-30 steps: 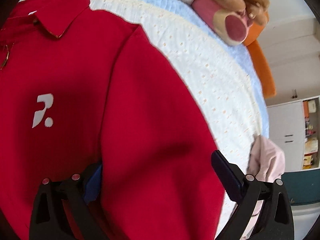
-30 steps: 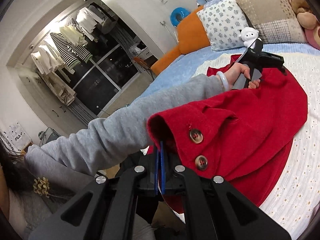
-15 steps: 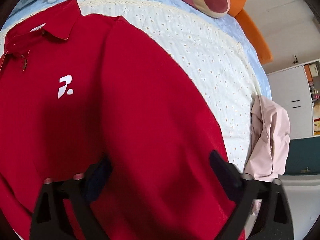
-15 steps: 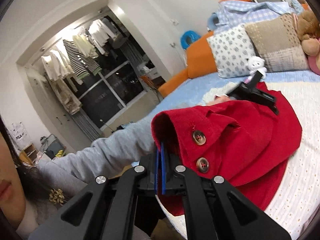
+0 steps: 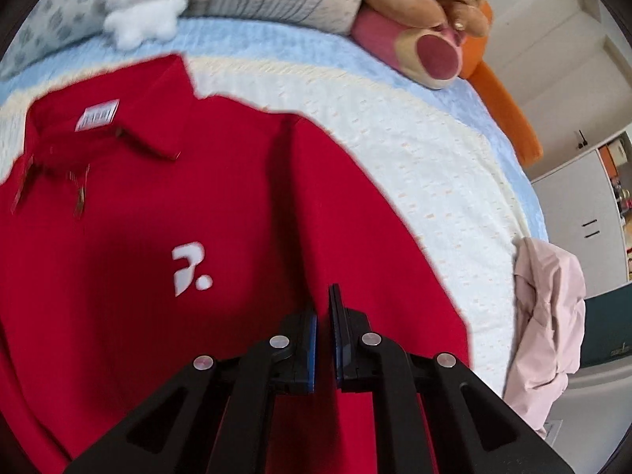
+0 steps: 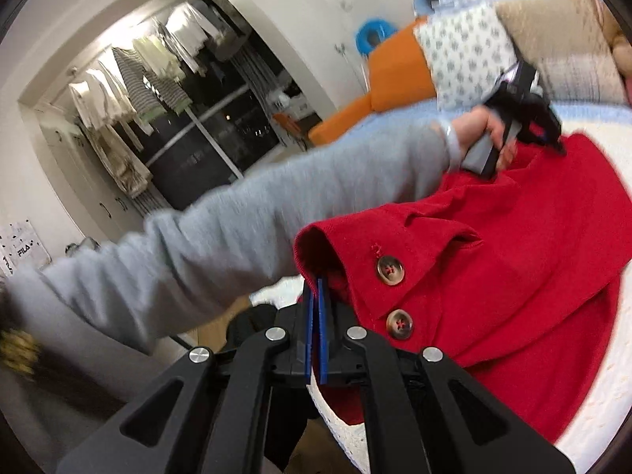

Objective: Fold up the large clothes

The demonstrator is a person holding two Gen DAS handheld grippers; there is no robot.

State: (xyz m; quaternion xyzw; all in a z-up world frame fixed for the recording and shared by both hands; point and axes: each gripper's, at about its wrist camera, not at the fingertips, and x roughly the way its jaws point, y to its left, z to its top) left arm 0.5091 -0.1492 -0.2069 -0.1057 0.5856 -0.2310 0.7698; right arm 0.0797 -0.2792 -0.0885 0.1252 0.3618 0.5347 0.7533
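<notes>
The red polo shirt [image 5: 166, 260] is lying collar toward the pillows; the left gripper [image 5: 324, 318] is pinching its sleeve, the right gripper [image 6: 316, 296] clamping the buttoned cuff [image 6: 379, 276].

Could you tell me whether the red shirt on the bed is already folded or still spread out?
Mostly spread: the red shirt lies front-up with collar and logo showing, though one buttoned sleeve cuff is lifted.

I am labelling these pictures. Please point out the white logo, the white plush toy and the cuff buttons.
logo [image 5: 189, 269]: left wrist view, middle of the white mark.
plush toy [image 5: 144, 4]: left wrist view, its body.
cuff buttons [image 6: 390, 270]: right wrist view, upper button's face.
</notes>
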